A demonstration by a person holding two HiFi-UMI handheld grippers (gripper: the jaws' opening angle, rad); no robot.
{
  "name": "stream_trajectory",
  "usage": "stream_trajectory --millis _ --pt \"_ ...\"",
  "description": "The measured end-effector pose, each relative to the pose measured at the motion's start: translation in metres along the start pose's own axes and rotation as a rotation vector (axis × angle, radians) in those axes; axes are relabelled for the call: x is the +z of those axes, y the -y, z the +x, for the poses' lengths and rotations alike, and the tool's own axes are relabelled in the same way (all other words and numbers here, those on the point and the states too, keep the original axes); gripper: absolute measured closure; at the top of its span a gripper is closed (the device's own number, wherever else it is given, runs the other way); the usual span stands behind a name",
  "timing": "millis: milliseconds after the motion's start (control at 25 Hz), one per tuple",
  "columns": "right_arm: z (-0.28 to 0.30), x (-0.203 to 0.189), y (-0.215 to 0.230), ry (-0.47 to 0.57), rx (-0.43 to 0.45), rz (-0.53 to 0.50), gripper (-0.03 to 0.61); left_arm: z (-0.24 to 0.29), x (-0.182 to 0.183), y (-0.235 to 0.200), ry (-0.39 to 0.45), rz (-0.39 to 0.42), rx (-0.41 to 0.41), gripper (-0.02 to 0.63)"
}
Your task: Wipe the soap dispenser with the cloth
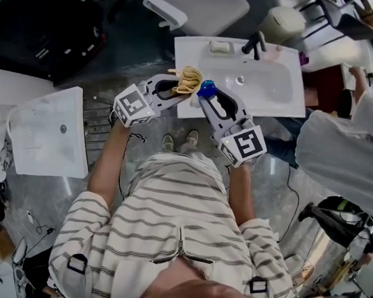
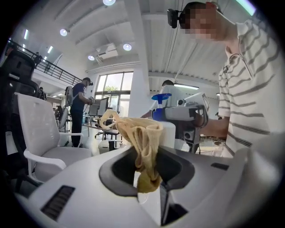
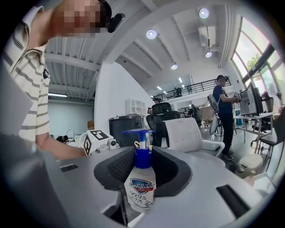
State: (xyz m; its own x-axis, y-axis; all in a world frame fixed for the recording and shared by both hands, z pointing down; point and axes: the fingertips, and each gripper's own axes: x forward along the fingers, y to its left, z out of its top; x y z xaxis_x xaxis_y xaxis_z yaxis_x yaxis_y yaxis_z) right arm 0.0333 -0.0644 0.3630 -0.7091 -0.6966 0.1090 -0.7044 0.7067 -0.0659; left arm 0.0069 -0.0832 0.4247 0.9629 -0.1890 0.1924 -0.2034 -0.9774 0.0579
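The left gripper (image 2: 147, 171) is clamped on the yellow cloth (image 2: 141, 138), which bunches up above its jaws. The right gripper (image 3: 141, 176) squeezes the soap bottle (image 3: 140, 189), which stands upright with its blue pump on top. Both arms reach out in front. The grippers are almost flat, with tips leaning toward each other above the front edge of the sink (image 1: 285, 104). The cloth sits right by the pump, maybe touching it.
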Motion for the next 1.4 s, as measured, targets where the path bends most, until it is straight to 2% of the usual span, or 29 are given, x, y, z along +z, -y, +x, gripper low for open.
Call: stream_trajectory --millis 480,920,1080,1400 --pt "-0.002 0.013 -0.017 0.033 0.072 0.012 0.456 0.008 -0.003 0.0 -0.017 -0.014 -0.061 0.506" --pt "-0.009 0.022 -0.01 0.064 0.063 0.051 0.456 0.014 -0.026 0.004 -0.076 -0.045 -0.11 0.505" --pt "-0.008 0.019 -0.009 0.061 0.046 0.058 0.456 0.008 -0.029 0.005 -0.085 -0.047 -0.087 0.505" --pt "-0.007 0.016 0.0 0.05 0.0 0.075 0.456 -0.006 -0.018 0.008 -0.034 -0.102 0.006 0.505"
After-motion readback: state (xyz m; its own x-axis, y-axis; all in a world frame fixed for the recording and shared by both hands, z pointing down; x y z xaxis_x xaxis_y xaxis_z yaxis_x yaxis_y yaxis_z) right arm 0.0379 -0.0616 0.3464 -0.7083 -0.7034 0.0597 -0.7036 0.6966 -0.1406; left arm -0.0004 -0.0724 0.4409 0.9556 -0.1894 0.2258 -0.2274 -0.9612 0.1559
